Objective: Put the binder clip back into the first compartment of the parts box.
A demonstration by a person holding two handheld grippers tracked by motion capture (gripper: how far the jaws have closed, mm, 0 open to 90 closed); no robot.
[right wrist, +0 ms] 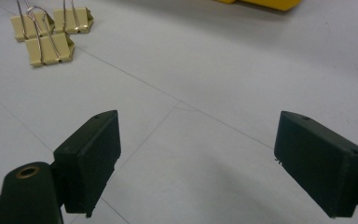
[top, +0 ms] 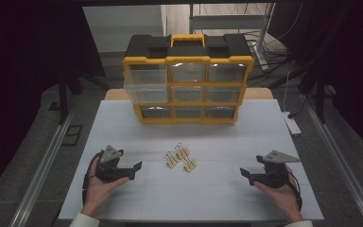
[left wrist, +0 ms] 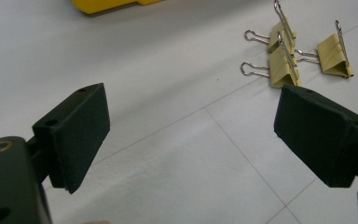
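Three yellow binder clips (top: 181,157) lie close together in the middle of the white table (top: 217,198). My left gripper (top: 134,170) rests on the table to their left, held in a hand, open and holding nothing. In the left gripper view the clips (left wrist: 284,65) lie ahead to the right of the open jaws (left wrist: 193,126). My right gripper (top: 246,176) sits to the clips' right, also open with nothing in it. The right gripper view has the clips (right wrist: 49,49) at the far upper left, well beyond the jaws (right wrist: 196,140).
A yellow and black drawer organizer (top: 188,101) stands at the back of the table, its top-left clear drawer (top: 145,79) pulled partly out. A white power strip (top: 293,125) lies off the table's right edge. Metal rails run along both sides.
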